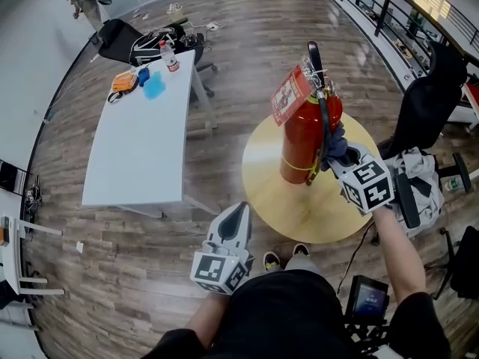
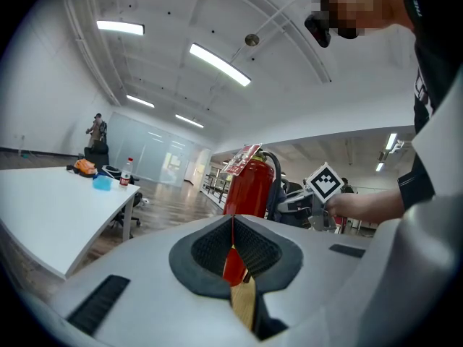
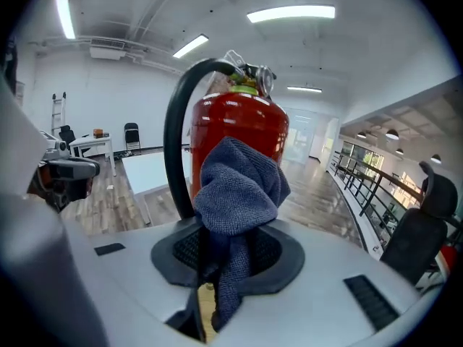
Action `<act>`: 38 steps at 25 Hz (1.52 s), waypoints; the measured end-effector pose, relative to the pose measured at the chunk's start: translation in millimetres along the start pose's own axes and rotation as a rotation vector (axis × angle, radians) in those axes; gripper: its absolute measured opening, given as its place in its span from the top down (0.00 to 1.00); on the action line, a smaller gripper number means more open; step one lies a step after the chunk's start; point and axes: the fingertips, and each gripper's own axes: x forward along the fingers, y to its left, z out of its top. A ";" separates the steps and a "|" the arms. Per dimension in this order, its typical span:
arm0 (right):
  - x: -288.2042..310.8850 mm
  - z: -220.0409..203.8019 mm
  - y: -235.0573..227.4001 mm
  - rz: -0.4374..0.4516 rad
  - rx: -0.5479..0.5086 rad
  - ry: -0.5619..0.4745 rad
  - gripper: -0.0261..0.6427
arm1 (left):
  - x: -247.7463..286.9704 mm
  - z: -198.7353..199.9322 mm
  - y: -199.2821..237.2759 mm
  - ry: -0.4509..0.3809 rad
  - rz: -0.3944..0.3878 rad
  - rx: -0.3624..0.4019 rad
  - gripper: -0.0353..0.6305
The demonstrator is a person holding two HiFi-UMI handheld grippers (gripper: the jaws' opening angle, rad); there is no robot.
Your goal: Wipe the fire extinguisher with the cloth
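Note:
A red fire extinguisher (image 1: pixel 301 137) with a black hose and a red tag stands upright on a round wooden table (image 1: pixel 299 200). My right gripper (image 1: pixel 337 155) is shut on a dark blue cloth (image 1: pixel 334 145), and the cloth is pressed against the extinguisher's right side. In the right gripper view the cloth (image 3: pixel 235 194) bulges out of the jaws right in front of the red cylinder (image 3: pixel 246 132). My left gripper (image 1: pixel 235 219) hangs low at the table's near left edge, shut and empty. The extinguisher (image 2: pixel 249 183) shows beyond it in the left gripper view.
A long white table (image 1: pixel 142 133) stands to the left with a bottle (image 1: pixel 169 55), a blue cup and an orange item at its far end. Black chairs (image 1: pixel 426 99) stand right of the round table. A railing (image 1: pixel 374 6) runs along the far right.

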 end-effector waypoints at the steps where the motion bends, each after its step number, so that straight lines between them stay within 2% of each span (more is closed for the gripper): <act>1: -7.3 11.8 1.0 0.001 -0.014 -0.019 0.81 | -0.2 0.0 0.6 0.000 0.000 0.000 0.91; 3: -24.1 43.7 1.9 -0.002 -0.054 -0.063 0.81 | 0.3 -1.4 2.3 0.002 -0.002 -0.001 0.91; 6: -40.7 76.1 -2.2 -0.020 -0.120 -0.066 0.81 | 0.7 -3.8 2.0 0.007 -0.010 -0.003 0.91; 10: -46.6 91.9 -12.2 -0.051 -0.123 -0.072 0.81 | 1.9 -1.3 0.2 -0.002 -0.020 -0.005 0.91; 14: -44.7 89.2 -15.8 -0.058 -0.111 -0.086 0.81 | 4.1 -1.2 0.2 -0.002 -0.022 -0.004 0.91; 17: -30.4 61.6 -19.3 -0.048 -0.070 -0.035 0.81 | 3.5 -4.2 1.2 0.007 -0.020 -0.009 0.91; 22: 14.5 -13.1 -19.3 0.034 0.035 0.085 0.81 | 1.6 -14.2 0.2 0.040 -0.015 -0.014 0.91; 28: 71.4 -98.3 -23.1 0.098 -0.037 0.282 0.81 | 3.1 -19.8 0.5 0.067 0.007 -0.007 0.91; 30: 81.9 -113.2 -22.1 0.130 -0.041 0.307 0.81 | 1.4 -20.4 2.6 0.070 0.025 -0.005 0.91; 34: 90.1 -128.1 -22.7 0.225 0.016 0.309 0.81 | -0.3 -23.5 8.2 0.079 0.064 -0.005 0.91; 38: 113.6 -155.3 -17.6 0.297 -0.090 0.386 0.81 | -1.5 -25.7 13.1 0.091 0.112 0.002 0.91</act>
